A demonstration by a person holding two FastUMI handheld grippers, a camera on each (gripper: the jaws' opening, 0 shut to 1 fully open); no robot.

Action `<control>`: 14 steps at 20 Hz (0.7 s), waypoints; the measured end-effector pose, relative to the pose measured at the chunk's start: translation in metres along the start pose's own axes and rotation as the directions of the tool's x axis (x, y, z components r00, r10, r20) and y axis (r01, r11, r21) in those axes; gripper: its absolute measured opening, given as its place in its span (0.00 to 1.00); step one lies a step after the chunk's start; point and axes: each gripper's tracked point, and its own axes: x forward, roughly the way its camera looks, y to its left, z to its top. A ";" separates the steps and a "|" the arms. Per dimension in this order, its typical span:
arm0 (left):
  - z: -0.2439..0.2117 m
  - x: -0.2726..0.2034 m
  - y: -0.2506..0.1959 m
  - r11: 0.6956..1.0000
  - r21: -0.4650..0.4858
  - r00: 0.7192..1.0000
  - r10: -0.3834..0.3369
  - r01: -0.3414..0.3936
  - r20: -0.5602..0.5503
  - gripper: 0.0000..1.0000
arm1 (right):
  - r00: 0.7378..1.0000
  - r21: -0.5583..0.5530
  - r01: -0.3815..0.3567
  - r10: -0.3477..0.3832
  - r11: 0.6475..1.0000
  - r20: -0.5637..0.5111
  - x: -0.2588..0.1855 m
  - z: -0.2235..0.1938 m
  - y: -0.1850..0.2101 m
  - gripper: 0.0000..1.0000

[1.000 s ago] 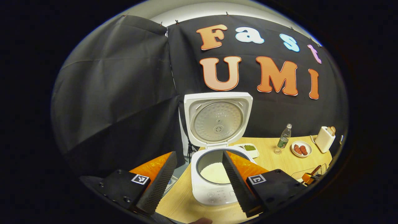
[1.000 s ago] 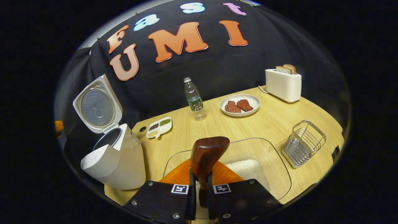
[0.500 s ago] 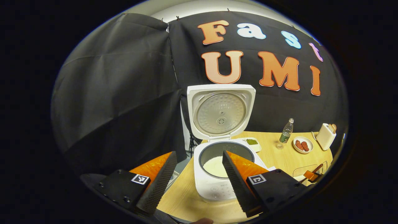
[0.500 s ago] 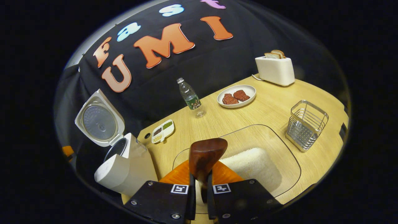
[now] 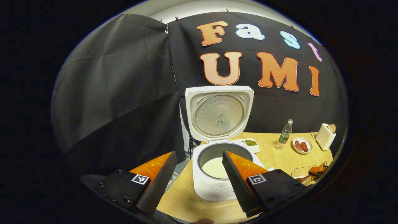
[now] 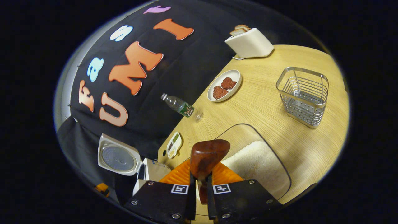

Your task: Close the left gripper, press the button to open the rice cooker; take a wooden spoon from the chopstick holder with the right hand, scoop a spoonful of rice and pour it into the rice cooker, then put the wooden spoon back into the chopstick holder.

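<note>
The white rice cooker [image 5: 214, 183] stands open with its lid [image 5: 219, 113] upright and white rice in the pot. My left gripper [image 5: 199, 183] hangs open just in front of it, holding nothing. My right gripper [image 6: 200, 193] is shut on the dark wooden spoon [image 6: 206, 155], whose bowl sticks up over the clear rice tray [image 6: 259, 161]. That view is rolled to the left. The wire chopstick holder [image 6: 303, 95] stands apart on the table. The rice cooker [image 6: 146, 169] sits far left in the right gripper view. The spoon in the right gripper [image 5: 315, 172] shows small in the left gripper view.
On the wooden table [image 6: 279, 71] stand a water bottle [image 6: 178, 105], a plate of red pieces [image 6: 224, 88], a white toaster with bread [image 6: 248, 43] and a small divided dish [image 6: 173, 144]. The table's left edge drops off beside the cooker.
My right gripper has rolled and dipped toward the rice tray with the spoon still in it. The left gripper has hardly moved.
</note>
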 end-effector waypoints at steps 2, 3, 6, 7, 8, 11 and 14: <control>0.004 0.000 -0.005 1.000 0.004 1.000 -0.008 0.008 0.008 1.00 | 1.000 0.023 -0.008 0.008 1.000 0.027 -0.002 0.015 -0.005 0.10; 0.005 0.000 -0.007 1.000 0.008 1.000 -0.013 0.013 0.014 1.00 | 0.999 0.040 -0.015 0.013 0.999 0.035 -0.004 0.023 -0.008 0.14; 0.010 0.000 -0.013 1.000 0.015 0.999 -0.023 0.023 0.027 1.00 | 0.996 0.126 -0.063 0.055 0.990 0.071 -0.014 0.045 -0.003 0.14; 0.010 0.002 -0.014 1.000 0.014 0.999 -0.025 0.024 0.029 1.00 | 0.995 0.154 -0.075 0.064 0.985 0.074 -0.015 0.050 -0.001 0.14; 0.011 0.003 -0.015 1.000 0.011 0.999 -0.027 0.027 0.028 1.00 | 0.994 0.182 -0.093 0.080 0.979 0.074 -0.016 0.053 0.005 0.14; 0.011 0.002 -0.020 0.999 0.000 0.999 -0.039 0.039 0.028 1.00 | 0.984 0.269 -0.176 0.161 0.947 0.076 -0.019 0.061 0.036 0.14; 0.011 0.002 -0.019 0.999 -0.007 0.999 -0.042 0.042 0.032 1.00 | 0.968 0.356 -0.252 0.240 0.900 0.079 -0.020 0.067 0.075 0.14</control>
